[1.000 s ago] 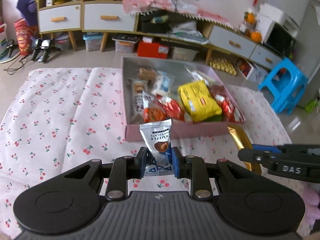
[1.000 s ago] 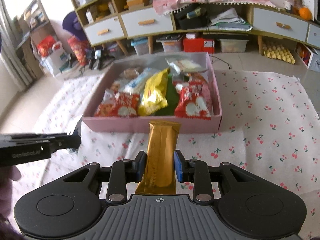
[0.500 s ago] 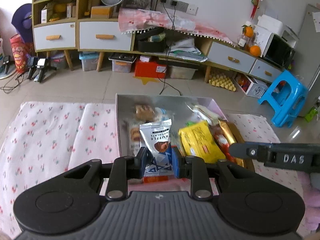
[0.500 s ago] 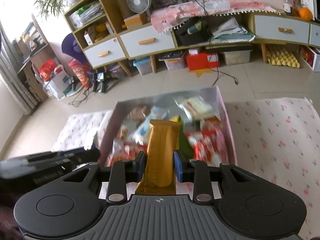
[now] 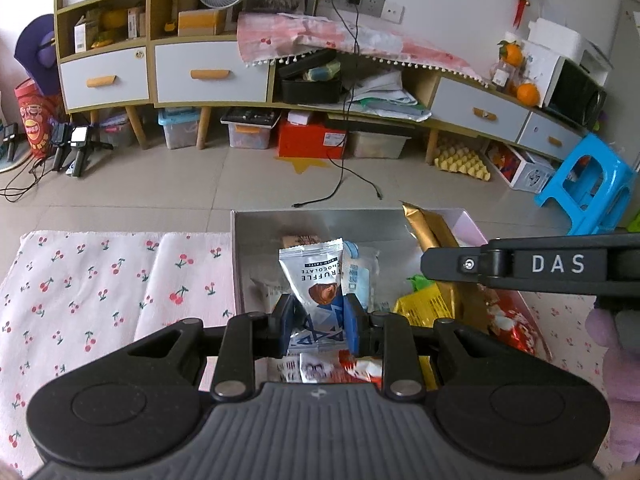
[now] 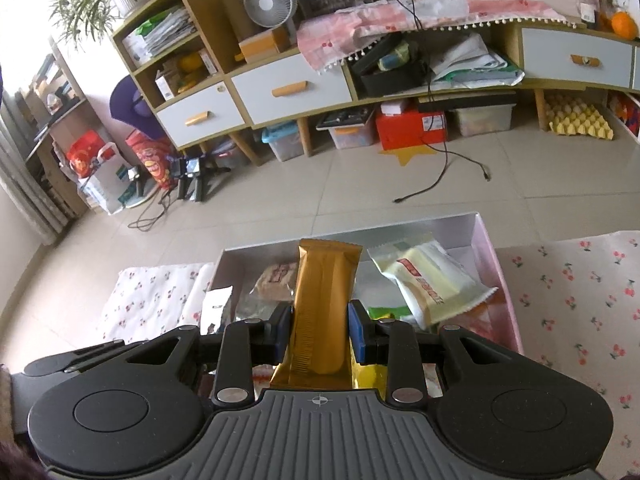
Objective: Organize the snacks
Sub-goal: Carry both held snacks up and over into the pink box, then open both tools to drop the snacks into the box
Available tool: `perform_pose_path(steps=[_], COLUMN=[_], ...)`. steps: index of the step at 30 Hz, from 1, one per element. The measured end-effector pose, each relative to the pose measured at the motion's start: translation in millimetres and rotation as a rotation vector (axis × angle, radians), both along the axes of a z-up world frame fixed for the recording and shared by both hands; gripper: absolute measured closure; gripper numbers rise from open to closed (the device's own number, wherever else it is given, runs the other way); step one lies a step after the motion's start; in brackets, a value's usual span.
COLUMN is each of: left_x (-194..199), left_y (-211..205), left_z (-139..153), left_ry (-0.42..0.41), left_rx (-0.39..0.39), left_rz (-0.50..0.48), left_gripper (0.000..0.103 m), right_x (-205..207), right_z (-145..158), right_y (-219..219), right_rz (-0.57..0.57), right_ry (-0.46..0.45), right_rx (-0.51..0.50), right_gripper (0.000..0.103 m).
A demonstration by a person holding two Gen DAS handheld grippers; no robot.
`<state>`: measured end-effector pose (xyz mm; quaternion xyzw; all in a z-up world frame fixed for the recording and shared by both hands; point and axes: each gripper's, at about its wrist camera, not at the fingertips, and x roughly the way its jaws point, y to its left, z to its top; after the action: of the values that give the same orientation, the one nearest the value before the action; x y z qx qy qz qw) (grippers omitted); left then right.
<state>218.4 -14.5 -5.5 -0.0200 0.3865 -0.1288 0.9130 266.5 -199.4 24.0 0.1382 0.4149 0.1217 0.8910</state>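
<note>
My left gripper (image 5: 318, 328) is shut on a white and blue truffle chocolate packet (image 5: 316, 280), held upright over the near part of the pink box (image 5: 476, 232). My right gripper (image 6: 320, 332) is shut on a long gold snack bar (image 6: 324, 304), also above the pink box (image 6: 496, 264). In the left wrist view the gold bar (image 5: 430, 228) and the right gripper's black body reach in from the right. The box holds several packets: a yellow one (image 5: 424, 308), a red one (image 5: 512, 328) and a pale yellow one (image 6: 432, 284).
A cherry-print cloth (image 5: 100, 292) covers the surface around the box. Beyond lies tiled floor with a black cable (image 5: 340, 184), a long cabinet with drawers (image 5: 208, 72), storage bins and a blue stool (image 5: 588, 184). A person's sleeve shows at the far right (image 5: 620, 360).
Both grippers have moved forward from in front of the box to above it, each still holding its snack. The box now sits under the fingers and the room beyond fills more of the views.
</note>
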Motion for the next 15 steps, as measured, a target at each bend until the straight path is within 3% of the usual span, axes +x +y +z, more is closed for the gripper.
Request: perform_pose_path(steps=[2,4,5,7,12,15], left_x=[-0.3,-1.6,-2.3,-4.1,-10.8,-16.9], left_y=[0.9,1.2,1.0,1.3,3.3,5.7], left_z=[0.1,0.7,1.4,3.6,12.0,17.5], left_ry=[-0.015,-0.027,-0.037,-0.051,-0.045,-0.050], left_rx=[0.003,0.010,0.014,0.021,0.018,0.027], left_rz=[0.004,0.011,0.016,0.017,0.025,0.037], left_gripper=[0.074,0.054,0.044,0.041,0.031,0.026], right_x=[1.7,0.6,0.6,-0.4,-7.3,-18.3], right_z=[-1.8,-1.2,-1.0,0.7,12.0,20.7], right_y=[1.1,2.4,2.9,2.5,-1.8,-8.4], right_rz=[0.002,0.002,0.008,0.009,-0.004,-0.018], right_ry=[-0.008,-0.027,-0.026,-0.026,-0.035,-0.049], right_rx=[0.003,-0.001,0.004,0.015,0.005,-0.009], right_gripper=[0.069,0.066,0.057,0.049,0.047,0.039])
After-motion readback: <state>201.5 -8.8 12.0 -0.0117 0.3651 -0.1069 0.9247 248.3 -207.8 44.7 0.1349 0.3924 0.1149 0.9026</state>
